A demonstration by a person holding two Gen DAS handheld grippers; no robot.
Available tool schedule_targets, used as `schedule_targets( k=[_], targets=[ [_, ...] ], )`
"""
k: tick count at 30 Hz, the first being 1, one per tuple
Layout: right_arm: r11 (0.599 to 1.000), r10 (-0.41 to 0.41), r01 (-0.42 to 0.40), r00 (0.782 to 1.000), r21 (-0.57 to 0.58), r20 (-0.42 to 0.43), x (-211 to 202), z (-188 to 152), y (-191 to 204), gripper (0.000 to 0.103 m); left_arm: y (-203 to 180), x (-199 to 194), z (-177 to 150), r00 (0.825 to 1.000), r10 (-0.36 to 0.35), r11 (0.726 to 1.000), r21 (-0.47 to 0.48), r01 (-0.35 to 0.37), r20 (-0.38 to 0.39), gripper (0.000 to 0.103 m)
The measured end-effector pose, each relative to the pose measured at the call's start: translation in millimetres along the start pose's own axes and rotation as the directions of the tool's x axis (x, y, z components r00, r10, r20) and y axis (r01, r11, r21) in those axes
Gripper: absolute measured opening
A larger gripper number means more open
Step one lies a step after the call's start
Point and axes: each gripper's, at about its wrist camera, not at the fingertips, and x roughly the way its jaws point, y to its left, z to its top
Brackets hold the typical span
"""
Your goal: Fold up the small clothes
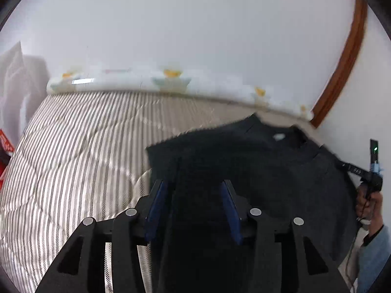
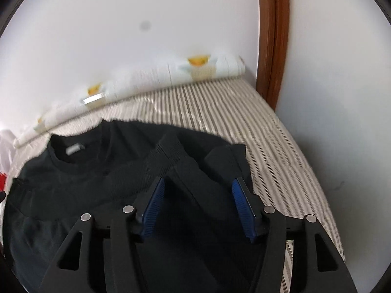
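Open bed, left side: the striped quilt lies bare left of the black sweater, wide enough for a gripper to pass.
Open bed, right side: a narrower strip of quilt runs between the sweater's right edge and the wall.
Far edge: a long printed pillow lies along the wall behind the sweater, closing that side.
Right corner: a brown wooden door frame stands upright at the bed's far corner.
Far left: crumpled white bedding is piled at the bed's edge.
Left gripper: jaws apart over the sweater, dark cloth between them.
Right gripper: jaws apart over a sweater fold.
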Motion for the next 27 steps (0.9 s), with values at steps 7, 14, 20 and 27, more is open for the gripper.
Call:
schedule_targets(
  k=[7, 14, 20, 27],
  targets=[
    [0.998, -0.013, 0.012, 1.000, -0.056, -0.011, 5.4, -5.1, 8.0, 0.012, 2.2, 9.6, -7.1, 0.999, 0.043, 0.999, -0.015, -0.043, 0.004, 0.017],
    [0.999, 0.049, -0.048, 0.983, -0.012, 0.177, -31.7, 0.1, -12.0, 0.009, -7.3, -6.9, 2.2, 0.992, 0.046, 0.999, -0.004, -0.046, 0.120, 0.010],
    [0.998, -0.063, 0.063, 0.998, -0.031, 0.023, 9.2, -0.4, -2.6, 0.016, -7.1, 22.6, 0.9, 0.995, 0.100, 0.995, -0.006, -0.100, -0.002, 0.016],
    [0.994, -0.107, 0.108, 0.992, -0.015, 0.068, -46.0, -11.1, 24.3, 0.040, 22.0, -16.7, -15.4, 0.990, 0.143, 0.989, -0.043, -0.143, -0.002, 0.038]
  ],
)
